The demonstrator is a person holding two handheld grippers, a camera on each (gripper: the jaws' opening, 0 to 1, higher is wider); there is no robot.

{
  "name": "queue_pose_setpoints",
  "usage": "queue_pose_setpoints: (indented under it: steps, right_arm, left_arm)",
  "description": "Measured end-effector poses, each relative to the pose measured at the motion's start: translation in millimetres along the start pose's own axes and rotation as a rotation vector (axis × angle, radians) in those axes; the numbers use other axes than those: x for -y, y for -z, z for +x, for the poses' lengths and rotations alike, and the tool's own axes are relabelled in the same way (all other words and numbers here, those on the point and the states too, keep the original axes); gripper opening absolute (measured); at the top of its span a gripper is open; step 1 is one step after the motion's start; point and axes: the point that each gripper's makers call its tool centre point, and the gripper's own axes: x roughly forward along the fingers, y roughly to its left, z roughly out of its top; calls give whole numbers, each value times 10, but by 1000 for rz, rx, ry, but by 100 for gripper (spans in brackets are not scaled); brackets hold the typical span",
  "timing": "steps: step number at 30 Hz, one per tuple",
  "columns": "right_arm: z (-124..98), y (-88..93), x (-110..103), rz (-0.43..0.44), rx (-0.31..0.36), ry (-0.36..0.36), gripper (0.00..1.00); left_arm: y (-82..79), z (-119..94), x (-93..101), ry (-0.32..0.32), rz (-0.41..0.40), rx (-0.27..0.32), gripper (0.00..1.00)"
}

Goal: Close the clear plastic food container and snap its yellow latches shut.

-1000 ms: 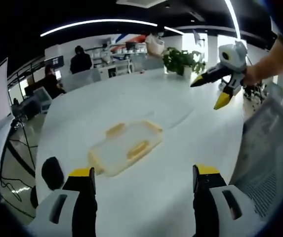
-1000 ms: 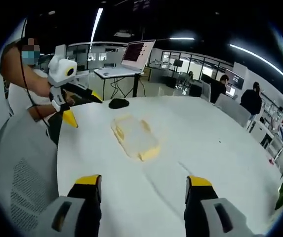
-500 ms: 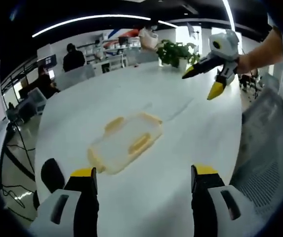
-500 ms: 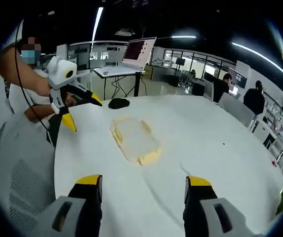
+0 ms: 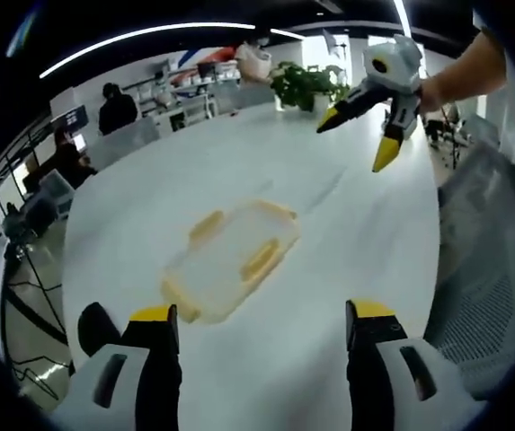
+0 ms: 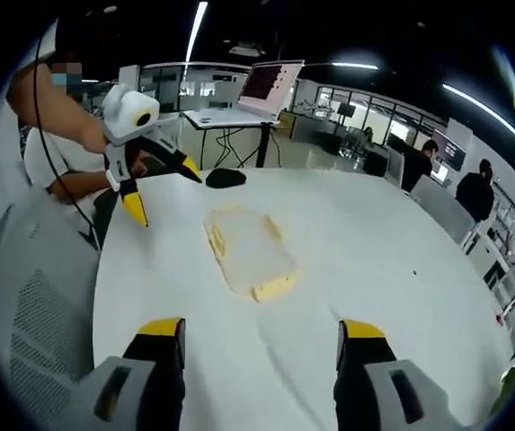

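Both claws hang released above the round white table (image 5: 266, 359), jaws spread and holding nothing; in the left gripper view the left gripper (image 5: 262, 325) rises from the bottom with its yellow-tipped black jaws wide apart, a small black rounded object (image 5: 95, 329) just left of it near the table's edge; ahead of the jaws lies the clear plastic food container with yellow latches (image 5: 231, 259), flat on the table and touched by neither claw; at upper right the right gripper (image 5: 362, 135), held in a person's hand, hovers well apart from it; in the right gripper view the left gripper (image 6: 164, 187) hovers at left, the container (image 6: 248, 250) lies at centre, and the right gripper (image 6: 262, 338) stands open below.
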Motion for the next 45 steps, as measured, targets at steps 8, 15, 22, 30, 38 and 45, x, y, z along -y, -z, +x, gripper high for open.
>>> queue_pose_setpoints:
  steps: [8, 15, 22, 30, 38, 45]
  right_arm:
    - [73, 18, 31, -32, -28, -22, 66]
    - [142, 26, 35, -56, -57, -49, 65]
    - [221, 3, 71, -96, -87, -65, 61]
    - [313, -49, 134, -126, -103, -83, 59]
    - [394, -67, 141, -168, -132, -105, 60]
    - [471, -82, 173, -181, -151, -128, 59]
  left_arm:
    - [28, 44, -116, 6, 45, -23, 73]
    - [67, 80, -184, 17, 90, -51, 72]
    - [121, 125, -210, 43, 139, -81, 71]
    - [144, 171, -280, 62, 166, -104, 71]
    - [146, 208, -305, 86, 205, -127, 71]
    - [208, 240, -353, 103, 267, -168, 68]
